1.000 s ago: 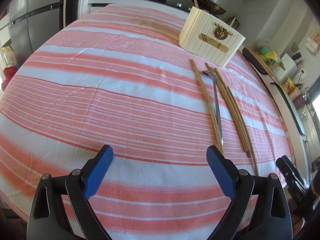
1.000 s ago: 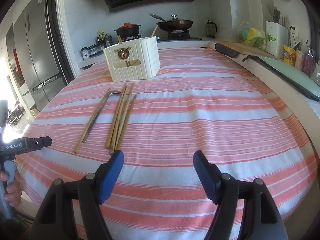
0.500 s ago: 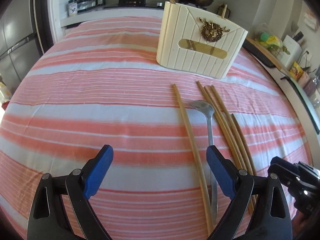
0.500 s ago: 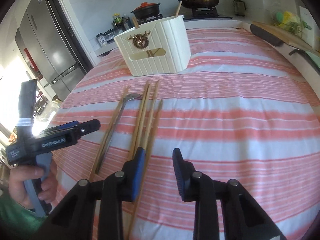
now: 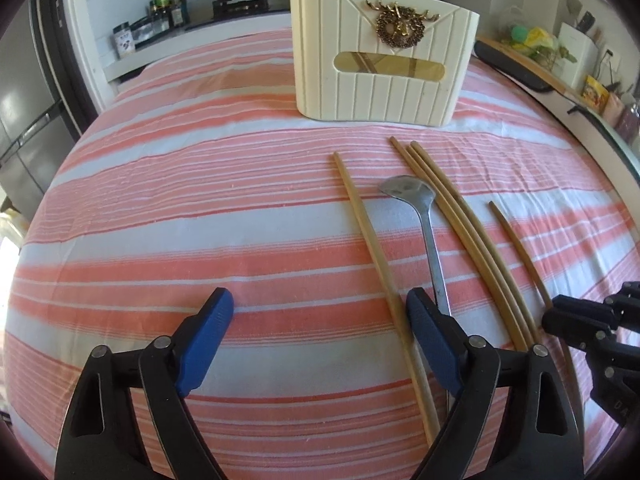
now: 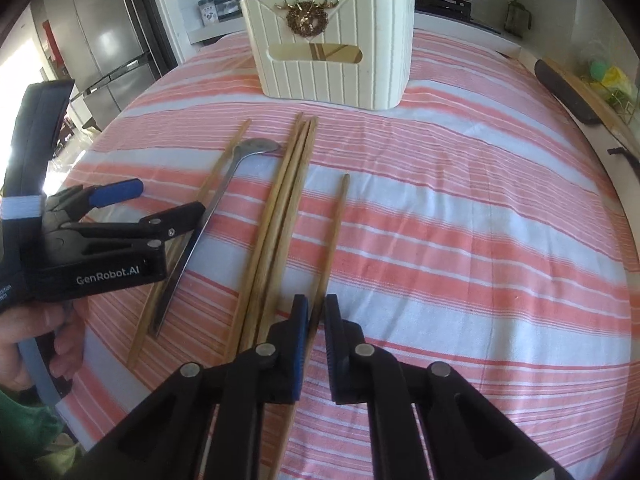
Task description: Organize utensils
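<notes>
Left to right before the cream holder on the striped worktop: a lone chopstick, a steel spoon, a bundle of three chopsticks, and a separate chopstick farthest right, all lying lengthwise toward the holder. The left gripper was wide and narrowing, its jaws straddling the lone chopstick's near end without pressing it. The right gripper had its jaws closed on the near part of the rightmost chopstick.

Risks, as judged: gripped so near one end, that thin stick could pivot or slip on lifting; the left jaws might also catch the spoon handle just beside their right pad. The chopsticks looked pale, smooth and slender; the spoon was flat and shiny.
</notes>
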The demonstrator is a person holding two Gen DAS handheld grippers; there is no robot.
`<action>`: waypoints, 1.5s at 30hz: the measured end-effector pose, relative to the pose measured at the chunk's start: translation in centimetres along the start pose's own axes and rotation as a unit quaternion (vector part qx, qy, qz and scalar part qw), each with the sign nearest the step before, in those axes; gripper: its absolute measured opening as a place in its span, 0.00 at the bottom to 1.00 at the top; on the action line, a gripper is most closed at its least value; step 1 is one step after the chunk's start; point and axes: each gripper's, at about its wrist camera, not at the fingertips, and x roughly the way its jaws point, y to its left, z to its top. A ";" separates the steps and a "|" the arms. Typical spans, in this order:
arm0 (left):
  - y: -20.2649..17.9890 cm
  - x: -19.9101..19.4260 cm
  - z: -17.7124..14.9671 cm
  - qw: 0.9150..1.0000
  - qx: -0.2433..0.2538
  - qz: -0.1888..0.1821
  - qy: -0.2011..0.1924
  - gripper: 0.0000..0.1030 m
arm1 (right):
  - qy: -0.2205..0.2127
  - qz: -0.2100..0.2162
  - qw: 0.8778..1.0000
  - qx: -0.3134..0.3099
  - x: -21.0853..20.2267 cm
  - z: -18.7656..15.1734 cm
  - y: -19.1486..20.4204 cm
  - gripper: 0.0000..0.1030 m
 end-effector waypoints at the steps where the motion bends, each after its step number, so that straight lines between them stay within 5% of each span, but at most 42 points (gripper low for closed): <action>1: -0.3 -0.3 -0.2 1.000 0.009 -0.002 -0.002 0.75 | -0.011 -0.006 1.000 -0.009 -0.2 -0.2 0.2 0.06; 4: -0.8 -0.9 -0.5 1.000 0.027 -0.002 -0.007 0.60 | -0.017 -0.031 0.999 -0.025 -0.6 -0.7 0.6 0.06; 8: -0.6 -1.1 -0.7 1.000 0.025 0.008 -0.013 0.21 | -0.027 -0.048 0.998 -0.033 -0.9 -1.4 0.5 0.06; 11: -0.1 -1.0 -0.7 1.000 0.018 0.012 -0.012 0.06 | -0.033 -0.051 0.998 -0.028 -1.2 -1.7 0.0 0.06; 29: 4.9 -4.8 -5.6 0.999 -0.025 0.026 -0.006 0.05 | -0.046 -0.048 0.998 -0.017 -2.1 -3.5 -1.5 0.06; 45: 5.8 -5.3 -6.4 0.999 -0.038 0.016 -0.009 0.05 | -0.036 -0.056 0.998 -0.025 -2.3 -3.6 -1.4 0.06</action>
